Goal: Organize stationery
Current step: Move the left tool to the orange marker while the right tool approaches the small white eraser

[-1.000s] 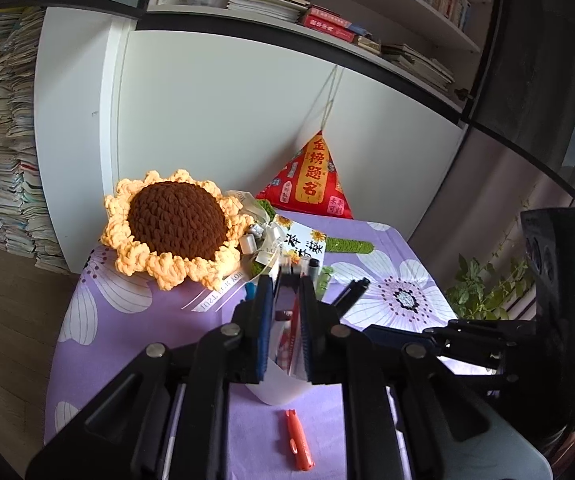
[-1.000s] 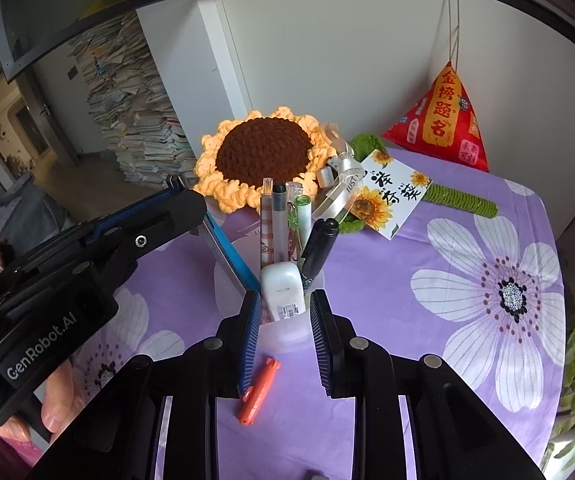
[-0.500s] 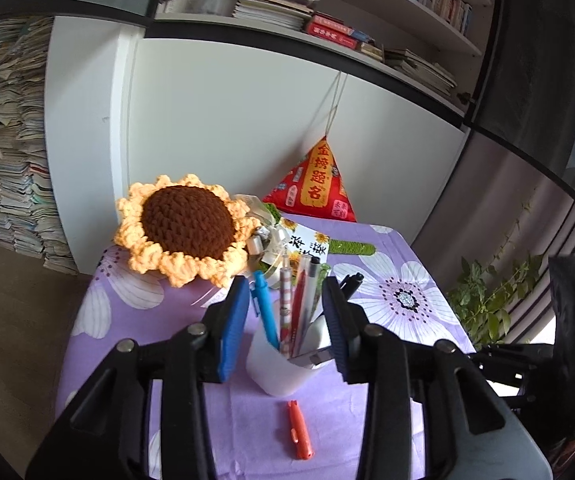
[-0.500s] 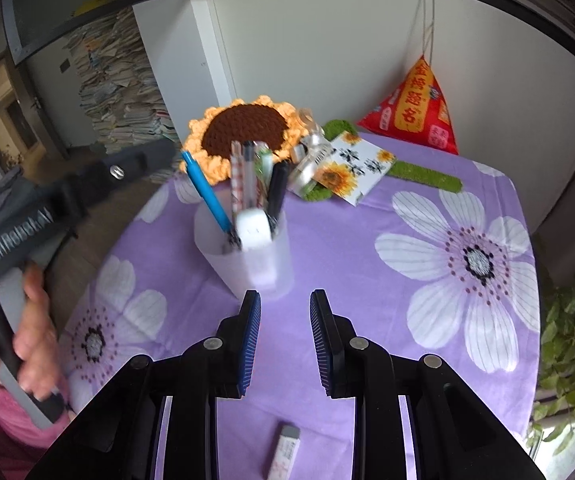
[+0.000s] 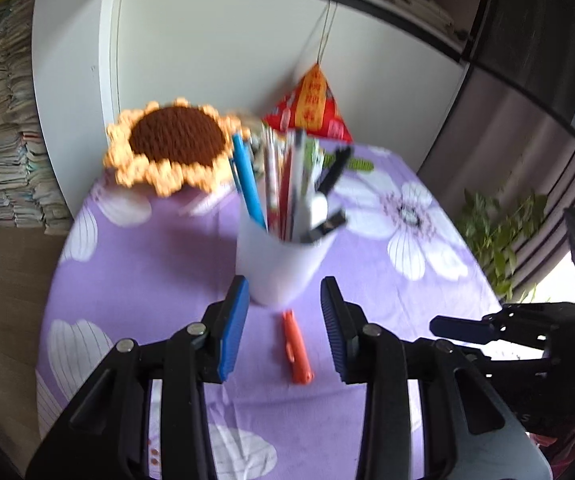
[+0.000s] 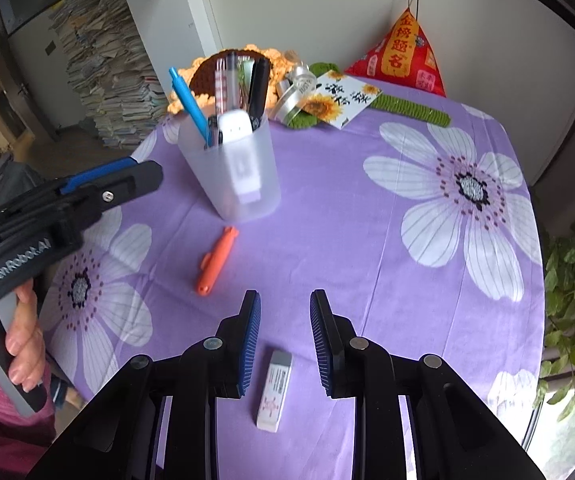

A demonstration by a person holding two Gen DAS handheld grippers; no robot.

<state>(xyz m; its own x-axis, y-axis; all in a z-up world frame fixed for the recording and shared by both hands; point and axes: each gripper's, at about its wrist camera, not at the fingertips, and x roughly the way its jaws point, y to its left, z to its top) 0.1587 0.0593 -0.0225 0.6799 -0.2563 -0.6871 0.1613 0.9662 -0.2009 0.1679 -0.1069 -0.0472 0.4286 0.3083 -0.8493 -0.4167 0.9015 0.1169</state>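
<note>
Orange pen (image 6: 216, 261) flat, long axis toward cup (image 6: 233, 168); eraser (image 6: 274, 389) lengthwise between right claw (image 6: 284, 304) fingers

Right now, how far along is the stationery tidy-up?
Done: several pens and a white correction tape stand in the translucent cup. In hand: nothing; left gripper and right gripper are both open and empty. Left: the orange pen and the eraser lie on the tablecloth.

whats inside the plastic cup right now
The cup holds a blue pen, a black marker, a white correction tape and several other pens; their lower ends blur behind the frosted wall.
</note>
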